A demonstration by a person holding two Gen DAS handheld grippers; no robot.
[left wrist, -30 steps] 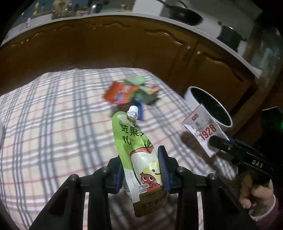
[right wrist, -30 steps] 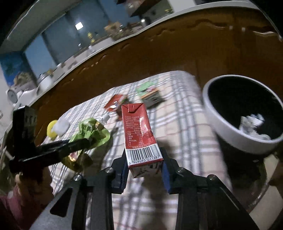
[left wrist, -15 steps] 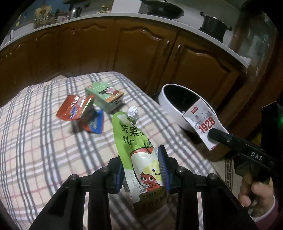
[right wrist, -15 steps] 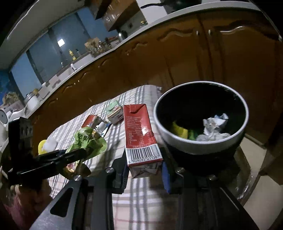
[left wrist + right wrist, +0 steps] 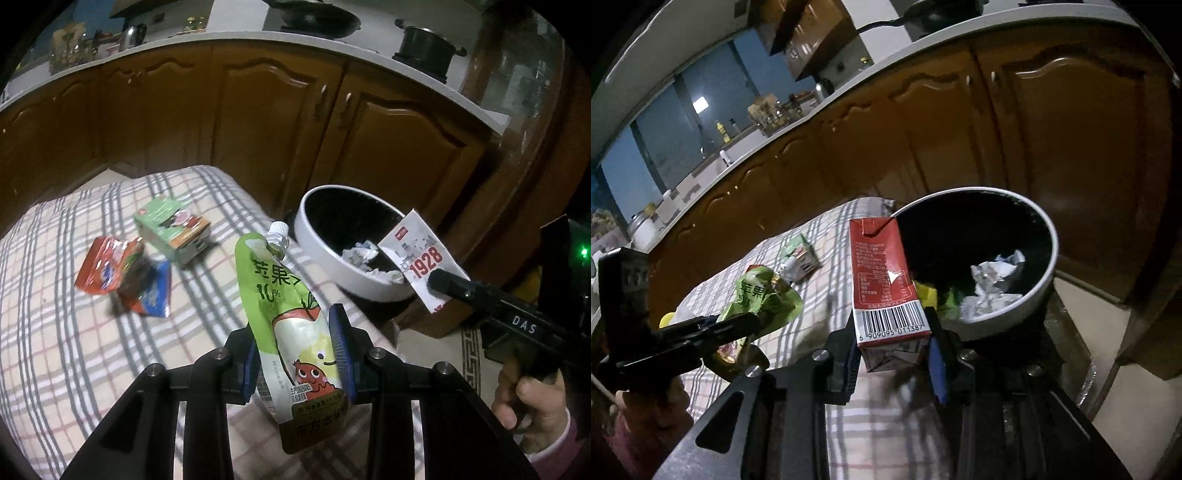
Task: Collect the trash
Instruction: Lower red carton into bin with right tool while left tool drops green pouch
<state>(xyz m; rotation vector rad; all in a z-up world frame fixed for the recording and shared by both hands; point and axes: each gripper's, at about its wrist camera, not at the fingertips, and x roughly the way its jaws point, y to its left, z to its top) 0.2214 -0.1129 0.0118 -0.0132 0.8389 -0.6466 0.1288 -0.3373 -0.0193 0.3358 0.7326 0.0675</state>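
Observation:
My left gripper (image 5: 297, 350) is shut on a green spouted drink pouch (image 5: 284, 295), held upright above the plaid table (image 5: 55, 332). My right gripper (image 5: 892, 343) is shut on a red drink carton (image 5: 881, 273) with a barcode at its lower end. In the left wrist view that carton (image 5: 417, 258) hangs at the near rim of the white bin (image 5: 317, 240). The bin (image 5: 1039, 291) has a black inside with crumpled paper (image 5: 991, 280) and yellow-green scraps. In the right wrist view the pouch (image 5: 764, 299) and left gripper are at lower left.
A green box (image 5: 171, 229) and red and blue wrappers (image 5: 122, 273) lie on the table. Brown kitchen cabinets (image 5: 280, 122) stand behind, with pots on the counter. A hand (image 5: 528, 402) in a pink sleeve holds the right gripper. Pale floor lies beside the bin.
Both grippers have carried their items rightwards towards the bin. The bin now sits closer and its contents show. The wrappers on the table have slid leftwards in view.

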